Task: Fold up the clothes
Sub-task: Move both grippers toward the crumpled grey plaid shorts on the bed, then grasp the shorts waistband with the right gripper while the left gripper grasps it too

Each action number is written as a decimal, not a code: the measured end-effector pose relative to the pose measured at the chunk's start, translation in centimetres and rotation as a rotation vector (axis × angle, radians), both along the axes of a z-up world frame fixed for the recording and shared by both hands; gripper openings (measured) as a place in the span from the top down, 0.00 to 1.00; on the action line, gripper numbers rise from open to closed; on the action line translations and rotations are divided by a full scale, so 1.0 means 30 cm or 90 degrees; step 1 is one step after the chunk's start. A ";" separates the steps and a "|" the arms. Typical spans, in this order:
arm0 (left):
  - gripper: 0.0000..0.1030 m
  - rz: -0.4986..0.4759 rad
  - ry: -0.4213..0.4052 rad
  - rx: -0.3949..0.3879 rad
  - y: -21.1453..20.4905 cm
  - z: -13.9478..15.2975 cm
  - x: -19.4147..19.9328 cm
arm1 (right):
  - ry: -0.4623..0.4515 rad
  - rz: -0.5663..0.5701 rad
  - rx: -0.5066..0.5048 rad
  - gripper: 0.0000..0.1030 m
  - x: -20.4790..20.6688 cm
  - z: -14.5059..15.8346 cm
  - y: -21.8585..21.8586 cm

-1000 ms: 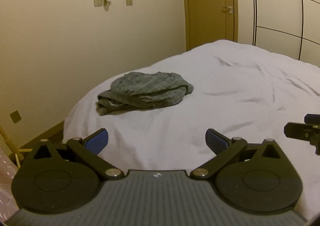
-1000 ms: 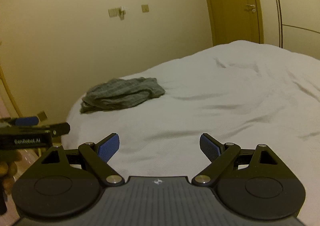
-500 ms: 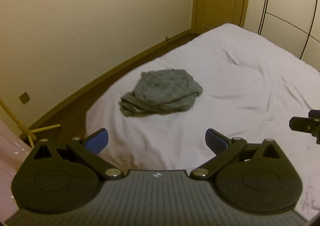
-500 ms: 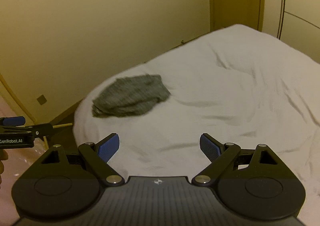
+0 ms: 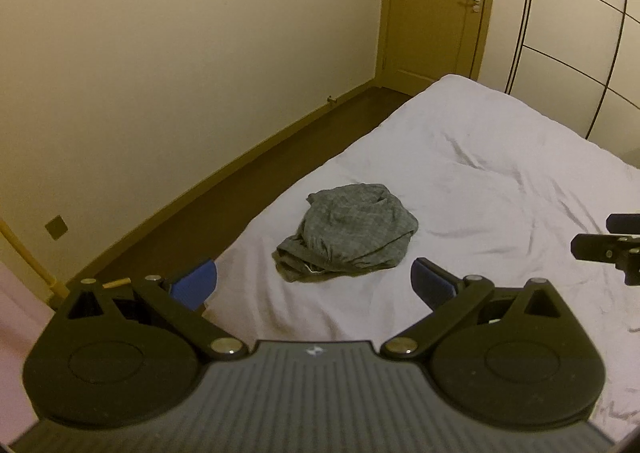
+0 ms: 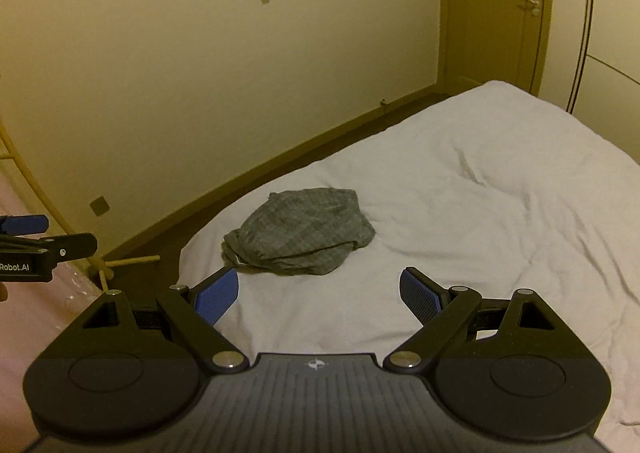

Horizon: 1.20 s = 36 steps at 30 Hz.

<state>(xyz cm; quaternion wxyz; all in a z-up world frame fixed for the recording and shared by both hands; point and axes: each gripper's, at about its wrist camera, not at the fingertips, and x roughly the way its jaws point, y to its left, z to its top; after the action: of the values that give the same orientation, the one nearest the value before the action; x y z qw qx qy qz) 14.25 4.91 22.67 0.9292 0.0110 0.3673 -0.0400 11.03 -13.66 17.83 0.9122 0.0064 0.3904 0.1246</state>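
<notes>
A: What sits nearest the cameras?

B: The left gripper point(image 5: 314, 287), fingers spread wide with nothing between the blue pads point(image 5: 196, 285). The right gripper point(image 6: 319, 293) is the same: spread and empty, above the near corner of the bed point(image 6: 500, 213).

A: Room to move there?

B: Yes. White sheet lies bare in front of both, and rumpled sheet runs on to the right and far end. The bed's left edge is close to the left gripper; beyond it a strip of dark floor point(image 5: 224, 197) runs along the wall point(image 5: 160, 73).

A: And the garment?

B: The grey garment point(image 5: 352, 233) lies crumpled in a heap on the sheet, near that left edge and ahead of both grippers, touching neither. In the right wrist view it is at point(image 6: 300, 233).

A: Anything you cannot read?

B: The heap's folds hide what kind of garment it is. A pale bit shows at its near end, too small to tell. Each gripper shows in the other's view only as a sliver cut off at the frame edge. A wooden stand point(image 6: 120, 263) by the bed corner is partly hidden.

A: Furthest back?

B: A closed door point(image 5: 436, 13) and panelled wardrobe fronts point(image 5: 580, 33) past the bed's far end.
</notes>
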 end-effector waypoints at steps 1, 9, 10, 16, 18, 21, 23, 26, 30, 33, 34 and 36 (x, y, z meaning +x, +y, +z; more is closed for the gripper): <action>0.01 0.001 0.001 0.000 -0.007 -0.002 0.004 | 0.001 0.004 0.000 0.13 0.004 0.000 -0.001; 0.01 0.018 0.012 0.000 -0.069 -0.005 0.033 | 0.024 0.021 0.018 0.13 0.071 -0.030 -0.057; 0.01 0.022 0.014 -0.001 -0.076 -0.005 0.037 | 0.025 0.024 0.019 0.13 0.080 -0.034 -0.066; 0.01 0.048 0.018 -0.001 -0.109 -0.002 0.063 | 0.033 0.045 0.023 0.13 0.138 -0.071 -0.116; 0.01 0.060 0.020 -0.001 -0.119 -0.003 0.070 | 0.036 0.053 0.023 0.13 0.158 -0.086 -0.129; 0.01 0.071 0.025 0.005 -0.136 -0.011 0.079 | 0.040 0.064 0.024 0.13 0.187 -0.108 -0.148; 0.01 0.073 0.031 0.012 -0.147 -0.020 0.083 | 0.043 0.072 0.019 0.13 0.204 -0.126 -0.152; 0.01 0.061 0.044 0.024 -0.154 -0.057 0.094 | 0.042 0.085 0.007 0.13 0.224 -0.153 -0.143; 0.01 0.027 0.056 0.057 -0.134 -0.142 0.142 | 0.023 0.127 -0.010 0.13 0.262 -0.178 -0.098; 0.02 -0.001 0.063 0.076 -0.087 -0.224 0.205 | 0.009 0.168 -0.034 0.14 0.307 -0.205 -0.035; 0.02 -0.011 0.065 0.081 -0.072 -0.248 0.226 | 0.007 0.179 -0.043 0.17 0.323 -0.217 -0.008; 0.08 -0.040 0.073 0.094 -0.030 -0.308 0.290 | 0.011 0.202 -0.066 0.24 0.367 -0.257 0.064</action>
<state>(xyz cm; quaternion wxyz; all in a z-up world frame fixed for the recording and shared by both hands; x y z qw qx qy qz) 22.95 4.01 13.45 0.9014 0.0890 0.4216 -0.0426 22.04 -11.75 10.13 0.8768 -0.1011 0.4000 0.2468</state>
